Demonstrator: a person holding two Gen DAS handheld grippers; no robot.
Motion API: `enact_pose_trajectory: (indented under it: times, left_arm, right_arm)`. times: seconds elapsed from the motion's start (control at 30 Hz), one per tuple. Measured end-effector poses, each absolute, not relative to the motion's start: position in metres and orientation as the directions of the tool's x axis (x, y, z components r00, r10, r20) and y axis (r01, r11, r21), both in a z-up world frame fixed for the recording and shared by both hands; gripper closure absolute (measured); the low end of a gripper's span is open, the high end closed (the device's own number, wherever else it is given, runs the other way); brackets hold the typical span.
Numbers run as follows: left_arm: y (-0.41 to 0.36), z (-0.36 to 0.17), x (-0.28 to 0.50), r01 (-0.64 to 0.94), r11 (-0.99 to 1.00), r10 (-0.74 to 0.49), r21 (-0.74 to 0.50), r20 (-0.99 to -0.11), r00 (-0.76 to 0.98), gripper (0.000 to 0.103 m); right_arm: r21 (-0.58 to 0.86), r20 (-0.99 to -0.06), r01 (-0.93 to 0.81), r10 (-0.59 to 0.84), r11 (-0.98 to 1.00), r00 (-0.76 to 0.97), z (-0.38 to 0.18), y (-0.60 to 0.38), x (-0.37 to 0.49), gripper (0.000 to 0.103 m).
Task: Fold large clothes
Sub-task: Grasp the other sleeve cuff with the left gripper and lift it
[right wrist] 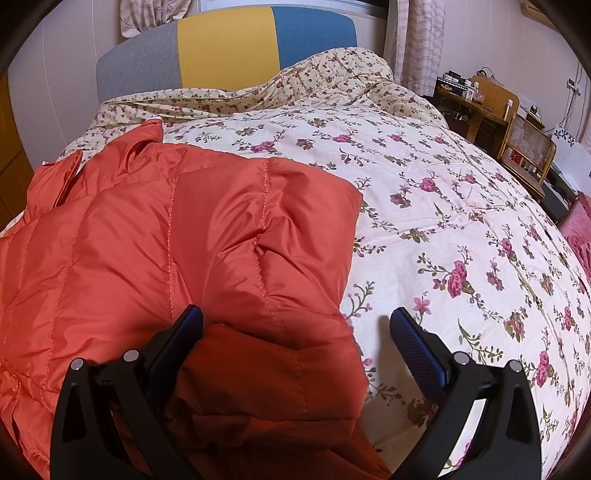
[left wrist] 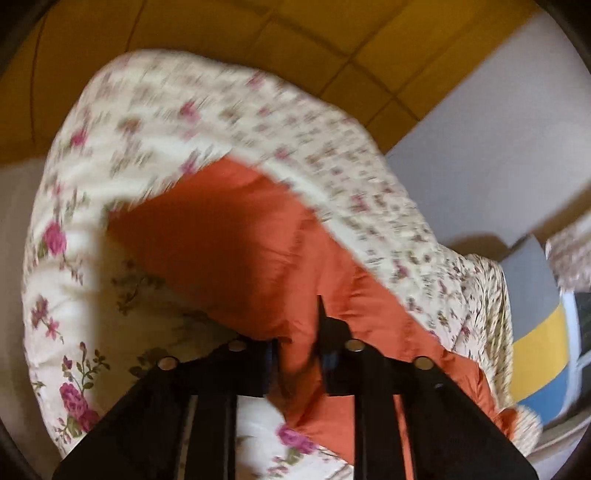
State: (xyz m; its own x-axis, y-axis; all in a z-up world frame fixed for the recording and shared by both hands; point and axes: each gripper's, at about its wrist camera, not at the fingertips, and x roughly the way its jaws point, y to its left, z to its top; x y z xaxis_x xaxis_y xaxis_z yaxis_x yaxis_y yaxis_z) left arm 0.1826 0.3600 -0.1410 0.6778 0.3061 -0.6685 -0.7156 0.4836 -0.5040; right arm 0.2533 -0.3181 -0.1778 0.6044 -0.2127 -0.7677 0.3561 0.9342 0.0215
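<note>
Floral bedding covers a wide bed (right wrist: 443, 229), with a grey, yellow and blue headboard (right wrist: 225, 48) behind it and a wooden chair (right wrist: 528, 155) off to one side.

Right tongs (right wrist: 295, 325) hang low over the near edge of the bed, spread wide and holding nothing. Their two blue pads (right wrist: 417, 350) straddle a folded corner of an orange quilted jacket (right wrist: 184, 240), one pad over the fabric and the other over bare bedding. The jacket lies spread across the near side of the bed, partly folded, its puffy panels creased and a looser layer bunched just under the tongs.

Left tongs (left wrist: 295, 362) are nearly closed, pinching a fold of the same orange jacket (left wrist: 240, 240). That view is blurred by motion and sharply tilted, so bed and yellow wall panels (left wrist: 221, 29) swing across it.

Risks, as a judgement: the shell looks slick and padded, so the thin pinch on the left could slip out mid-swing and let the fold collapse. With the right tongs gripping nothing, a pull from the left may drag the whole jacket across the bedding, or catch the floral cover along with it.
</note>
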Motion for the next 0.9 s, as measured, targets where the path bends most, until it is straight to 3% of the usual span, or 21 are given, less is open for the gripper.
enact_pose_trajectory:
  times: [0.23, 0.53, 0.73, 0.9]
  left_arm:
    - [0.286, -0.081, 0.191, -0.640, 0.653, 0.421, -0.406, -0.508, 0.752, 0.089]
    - [0.160, -0.028, 0.209, -0.356, 0.900, 0.267, -0.252, -0.327, 0.907, 0.089]
    - [0.085, -0.019, 0.220, -0.191, 0.972, 0.144, -0.140, -0.292, 0.946, 0.089]
    - [0.027, -0.031, 0.229, -0.071, 0.997, 0.057, -0.034, -0.314, 0.948, 0.089]
  right_arm:
    - [0.027, -0.769, 0.358, -0.210, 0.933, 0.604, -0.178, -0.318, 0.254, 0.002]
    - [0.036, -0.769, 0.361, -0.204, 0.932, 0.605, -0.179, -0.318, 0.254, 0.002]
    - [0.040, -0.770, 0.360, -0.201, 0.932, 0.606, -0.179, -0.318, 0.255, 0.002]
    - [0.050, -0.770, 0.360, -0.194, 0.932, 0.608, -0.180, -0.318, 0.255, 0.002]
